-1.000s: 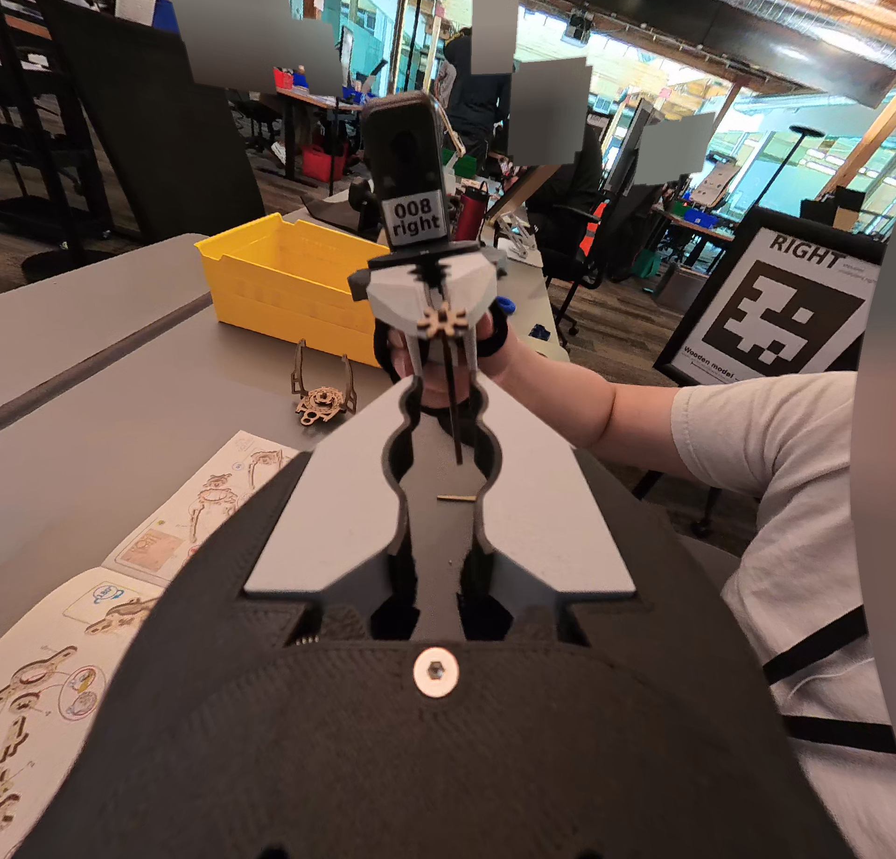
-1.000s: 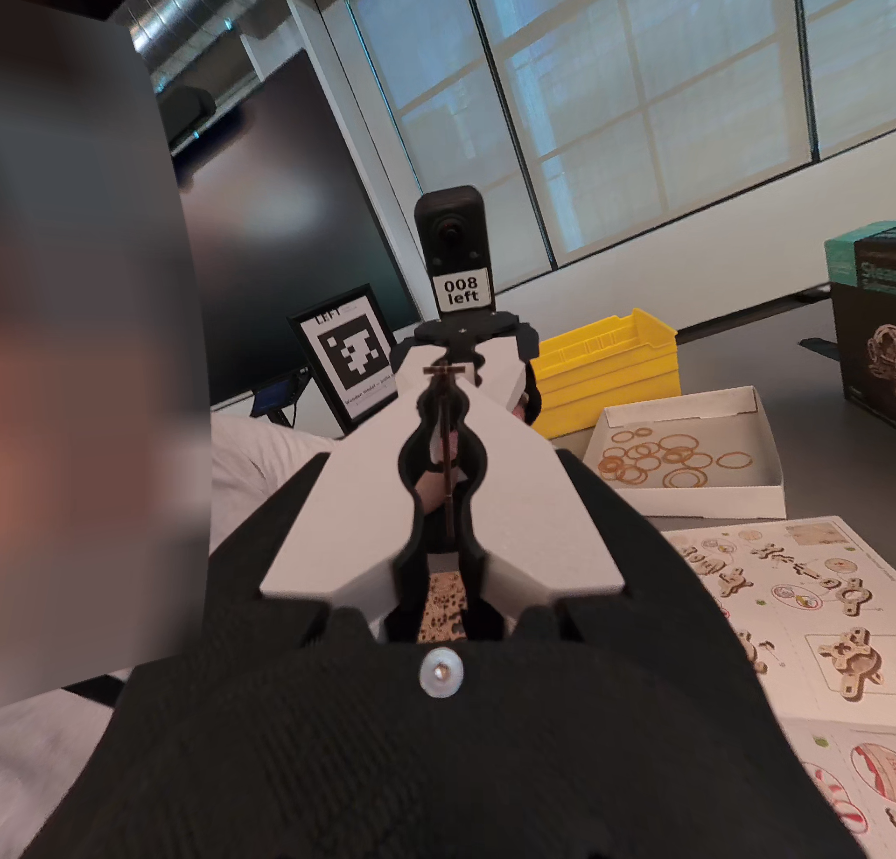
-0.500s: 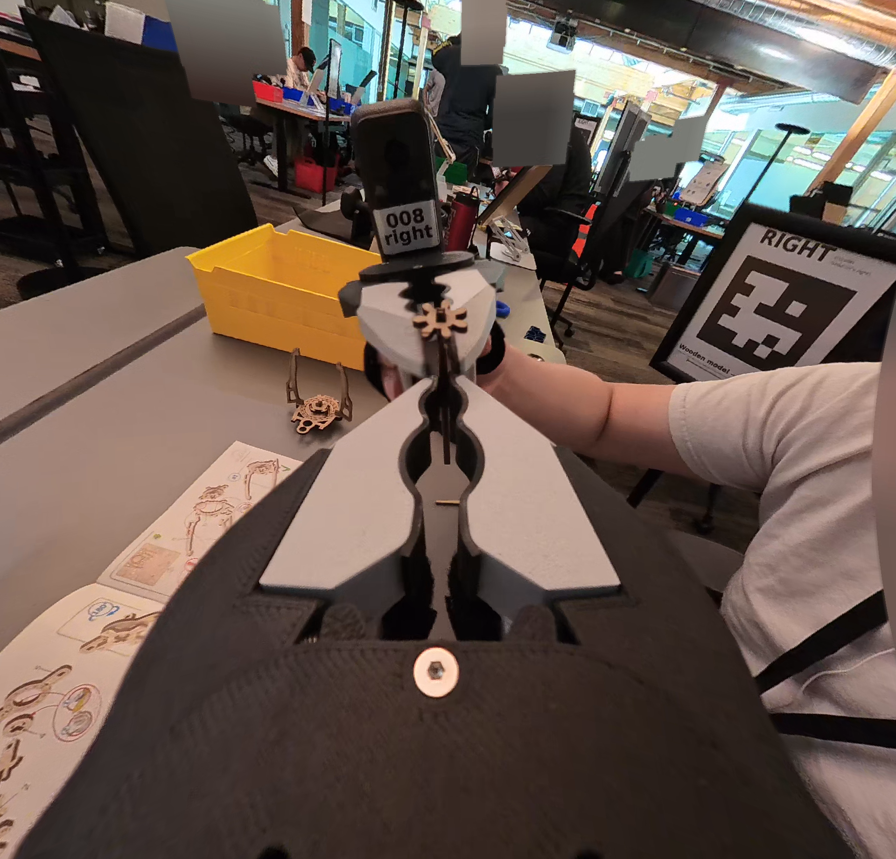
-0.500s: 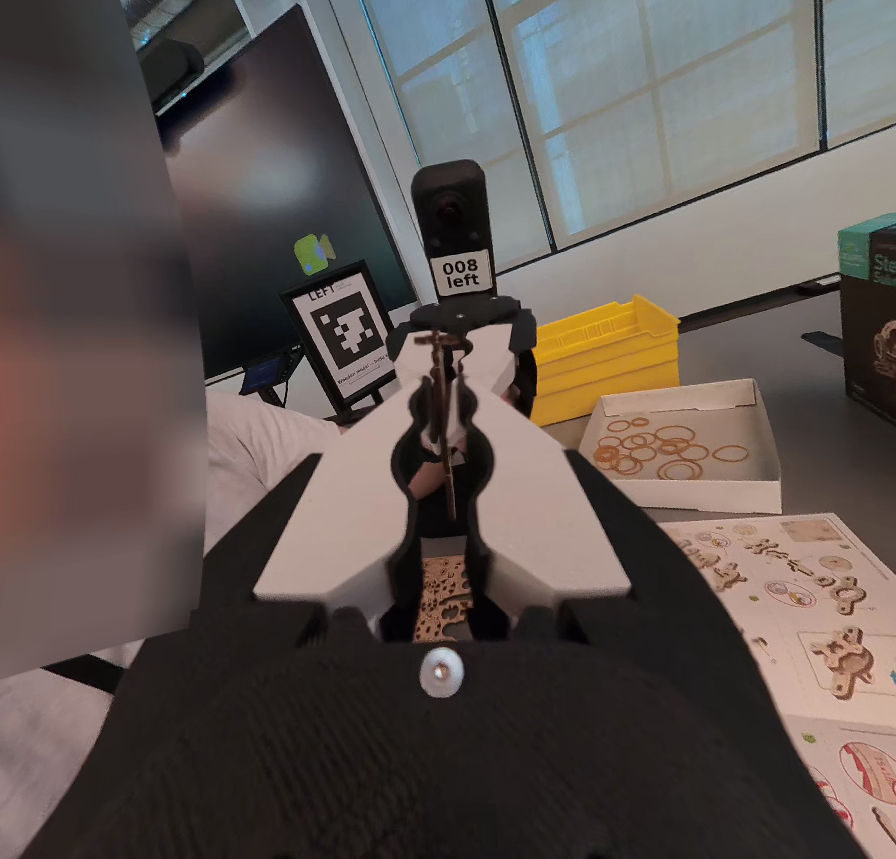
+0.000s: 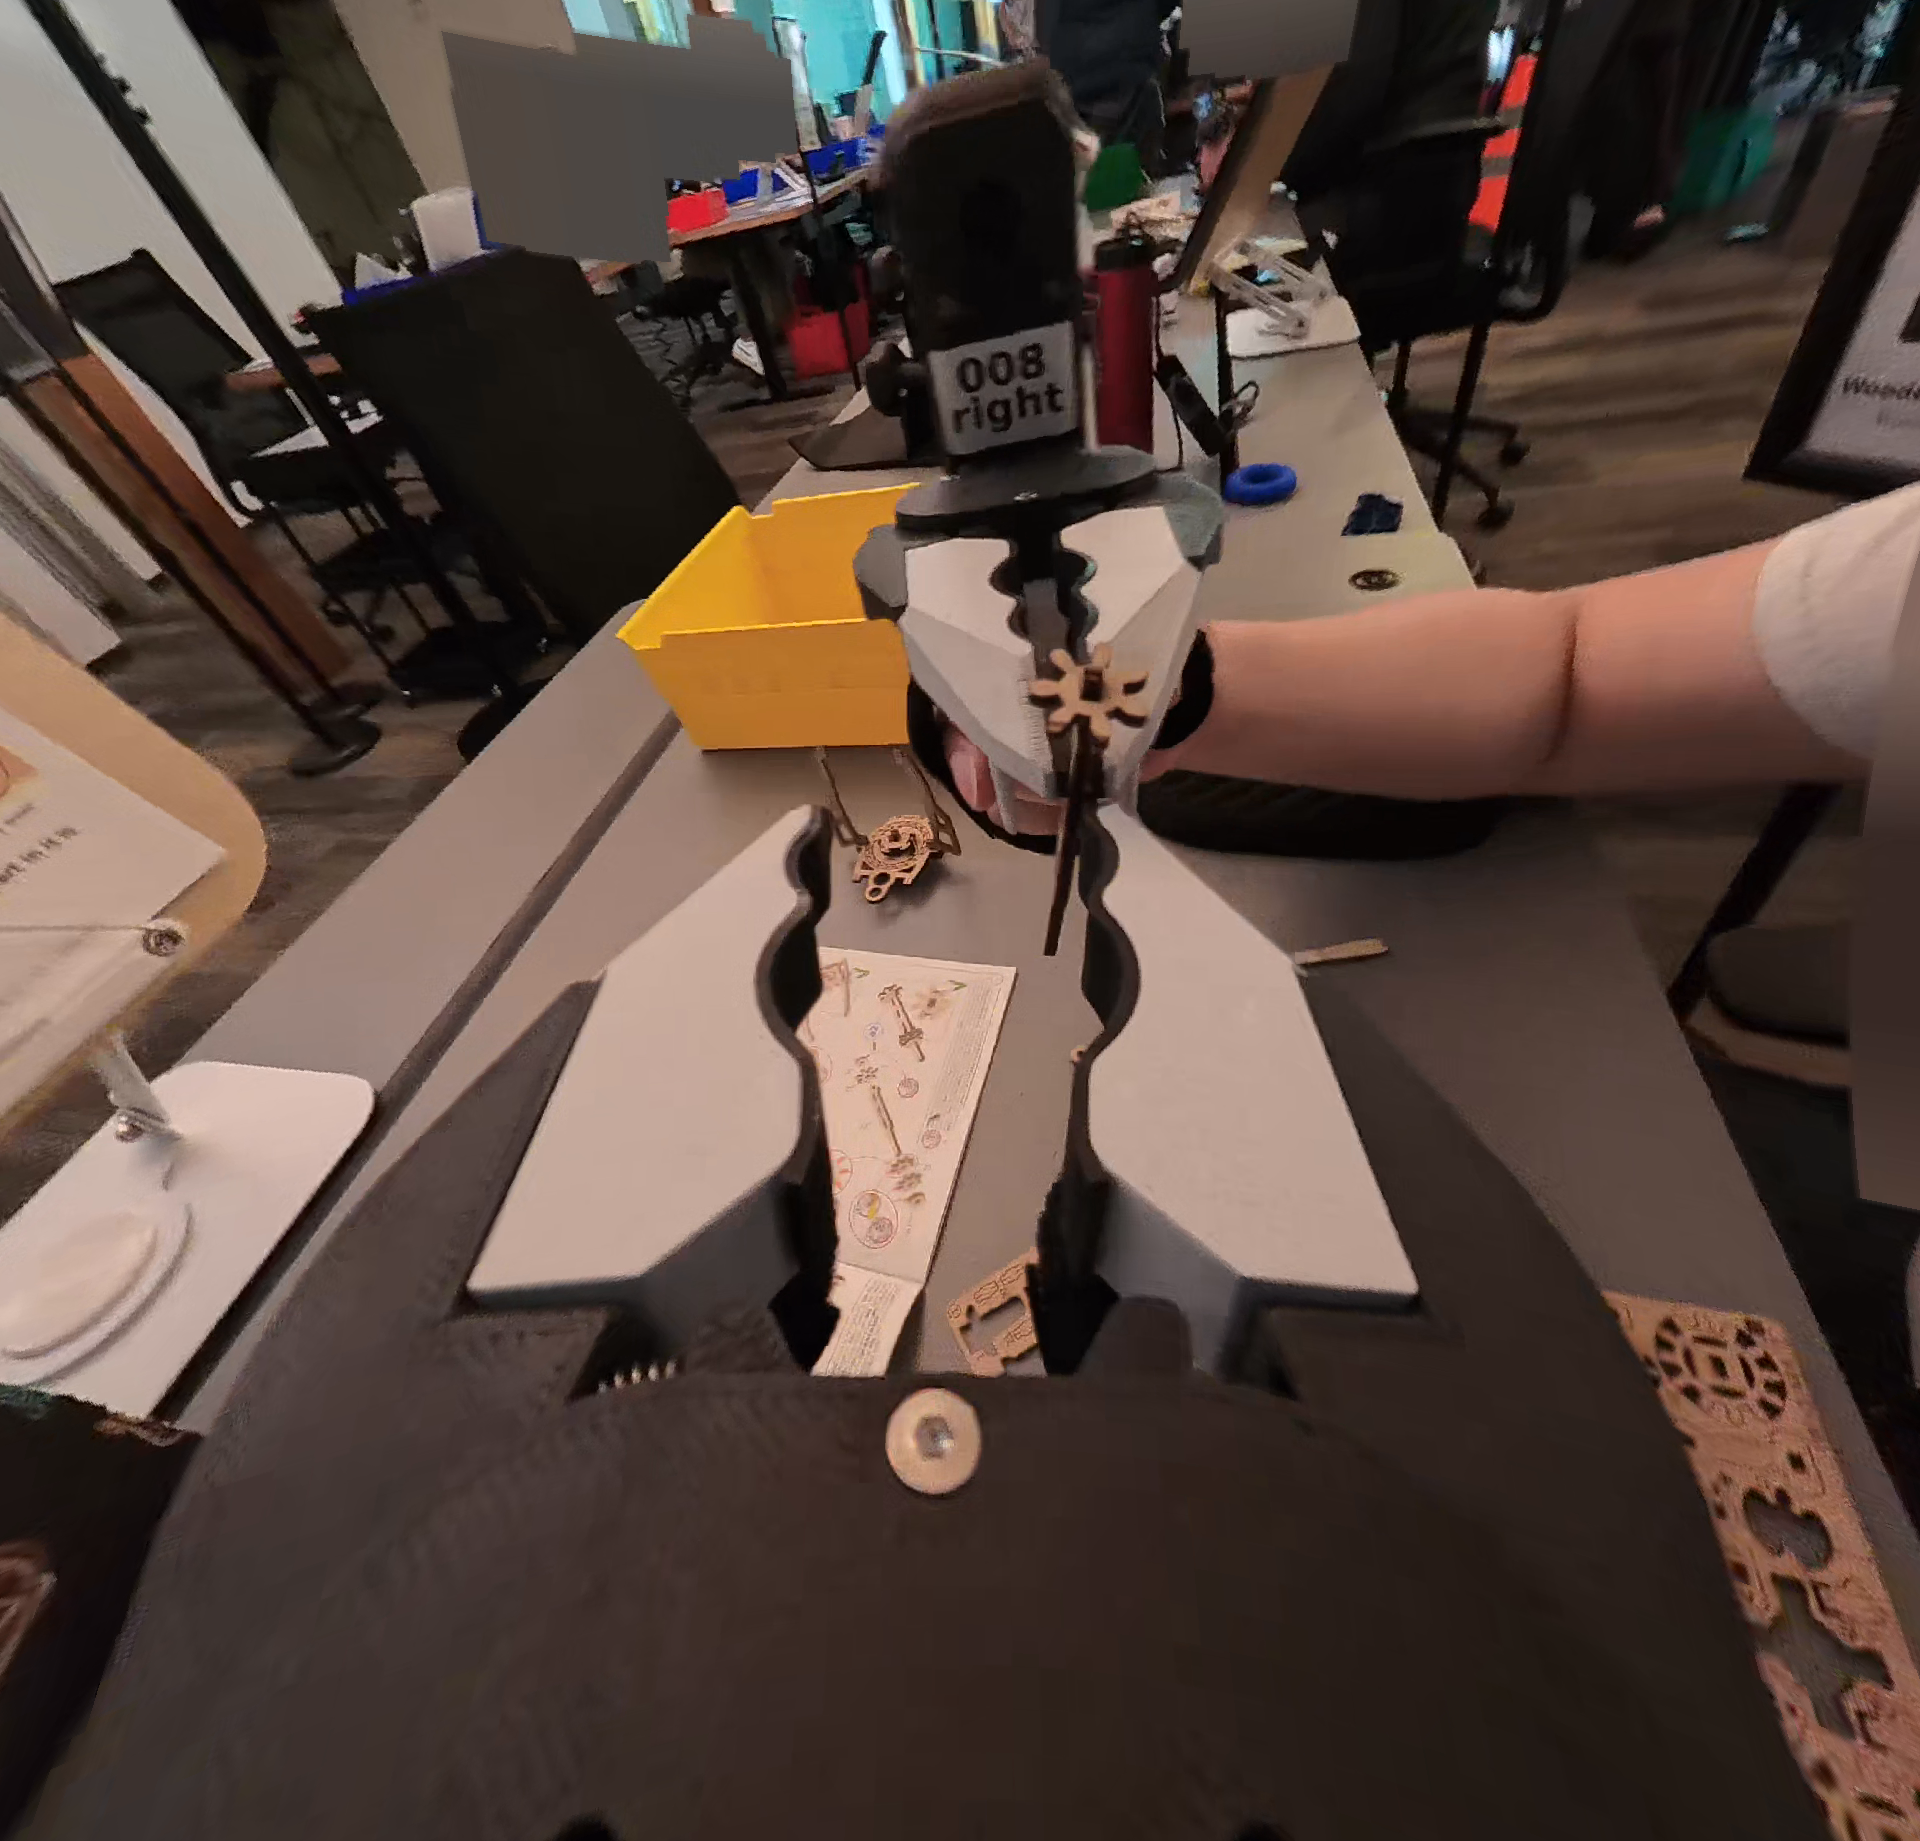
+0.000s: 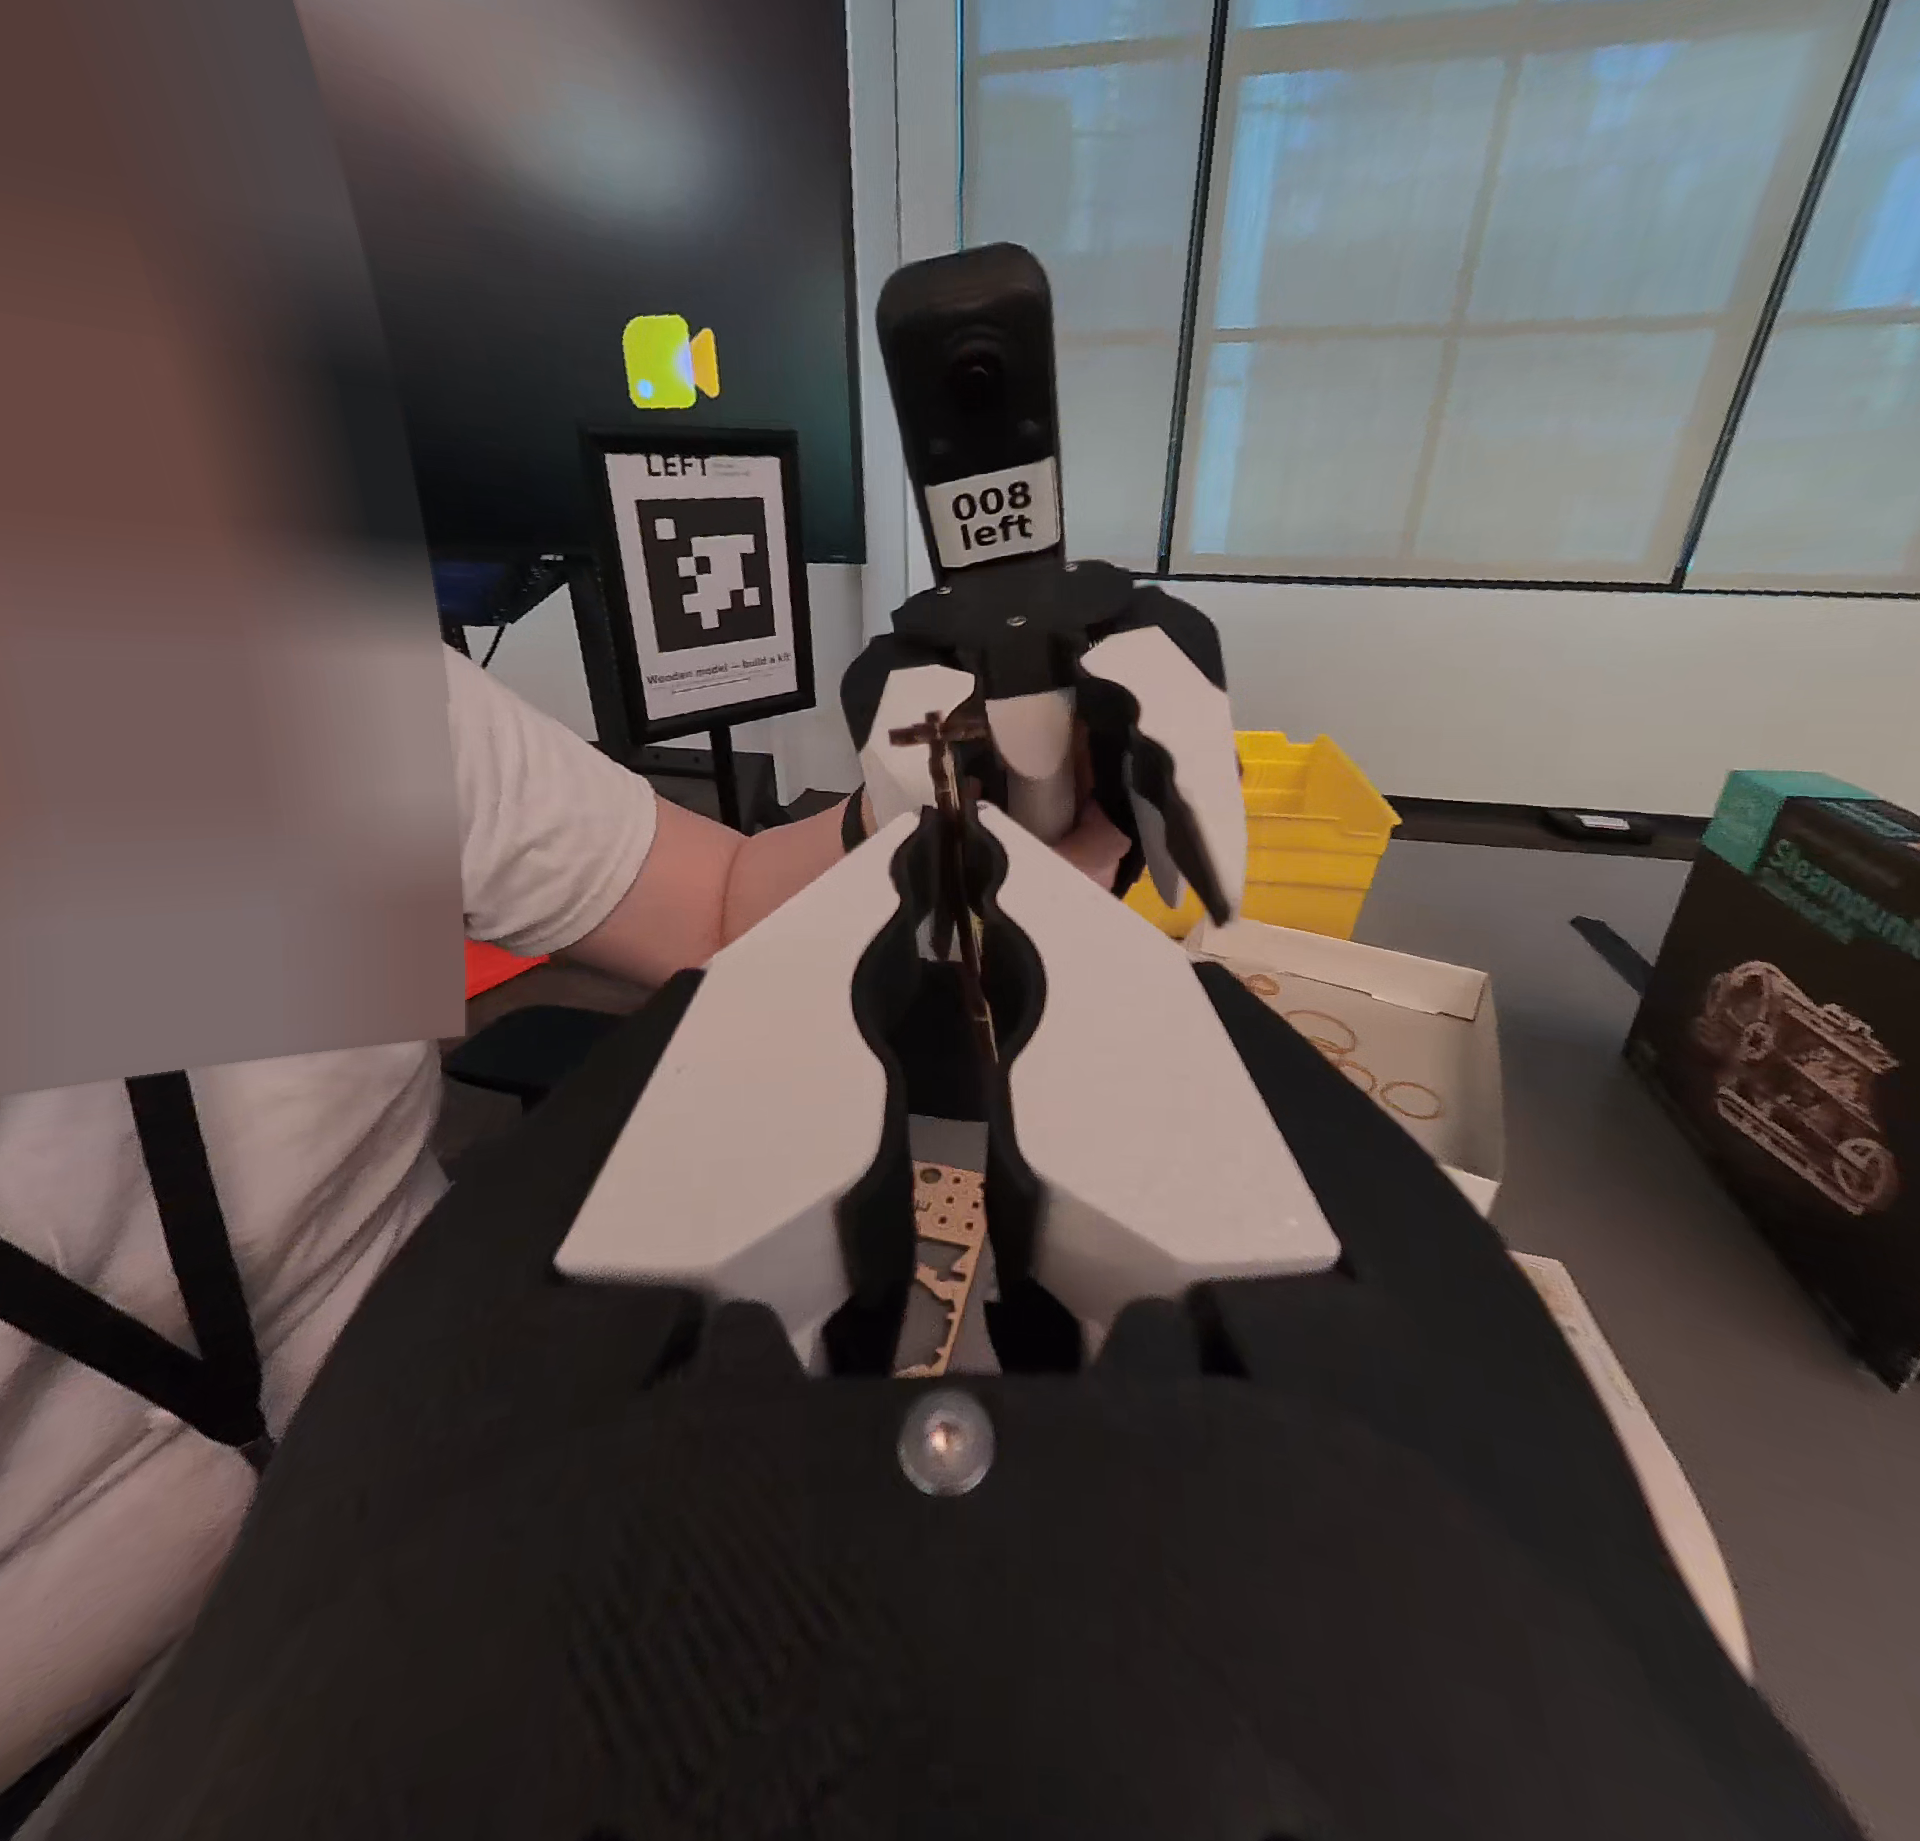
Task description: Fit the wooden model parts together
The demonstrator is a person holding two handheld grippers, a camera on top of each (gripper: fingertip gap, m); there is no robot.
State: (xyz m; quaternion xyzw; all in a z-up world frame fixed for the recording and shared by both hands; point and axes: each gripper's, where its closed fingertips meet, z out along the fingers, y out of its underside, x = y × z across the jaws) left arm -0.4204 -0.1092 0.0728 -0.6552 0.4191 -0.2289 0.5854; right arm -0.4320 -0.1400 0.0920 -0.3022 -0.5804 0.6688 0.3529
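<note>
My right gripper is shut on a thin dark wooden stick with a small wooden gear on its top end. In the left wrist view it faces me, with the gear above its tips and the stick hanging below. My left gripper is open and empty; the stick's lower end hangs close to its right finger. In the right wrist view the left gripper shows open just behind the stick. A small wooden sub-assembly stands on the grey table.
A yellow bin sits behind the sub-assembly. An instruction sheet, a loose wooden sliver and a laser-cut parts sheet lie on the table. A white tray of rubber bands and the kit box stand to the right. Less than 4 cm separates the two grippers' tips.
My left gripper, shut around the stick's lower end before, has opened wide and let go. The right gripper still holds the stick and gear. Both views have tilted toward the table.
</note>
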